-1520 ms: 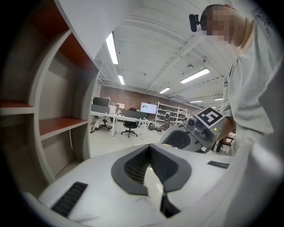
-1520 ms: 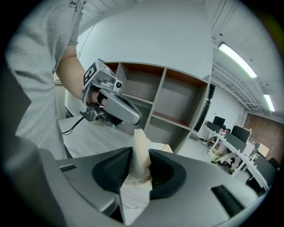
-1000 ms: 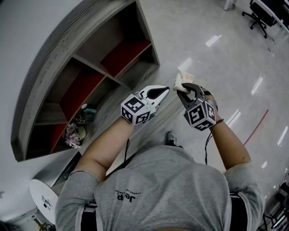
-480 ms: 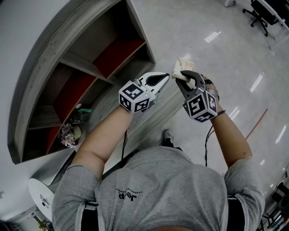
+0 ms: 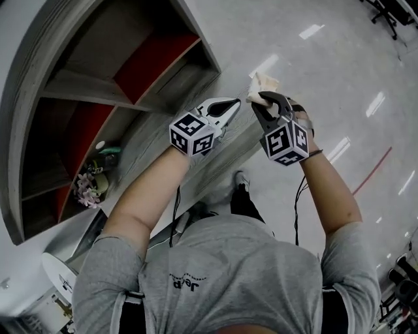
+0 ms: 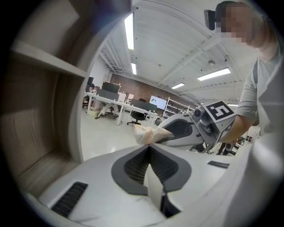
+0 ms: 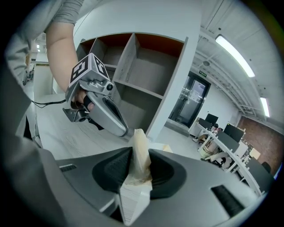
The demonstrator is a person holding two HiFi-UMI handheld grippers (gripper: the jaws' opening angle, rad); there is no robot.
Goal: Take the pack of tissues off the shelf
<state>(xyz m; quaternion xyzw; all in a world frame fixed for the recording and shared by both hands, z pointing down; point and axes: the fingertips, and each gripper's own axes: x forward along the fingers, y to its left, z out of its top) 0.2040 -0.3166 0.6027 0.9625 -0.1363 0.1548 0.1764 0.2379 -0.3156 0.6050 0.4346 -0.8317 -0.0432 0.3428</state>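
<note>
tissue pack (image 5: 263,83): cream | shelf (image 5: 157,121): grey woodgrain, red panels | floor (image 5: 313,72): glossy grey

Small flower bunch (image 5: 85,190) w/ teal item (image 5: 110,150) just beside it, red floor line (image 5: 372,171) at right, office chair (image 5: 386,9) top right, desks (image 6: 116,98) & lit screen (image 6: 158,102) far back.

L claw (image 5: 233,103): jaws together, empty | R claw (image 5: 260,100): clamped, gripping | both held fwd, close together
</note>
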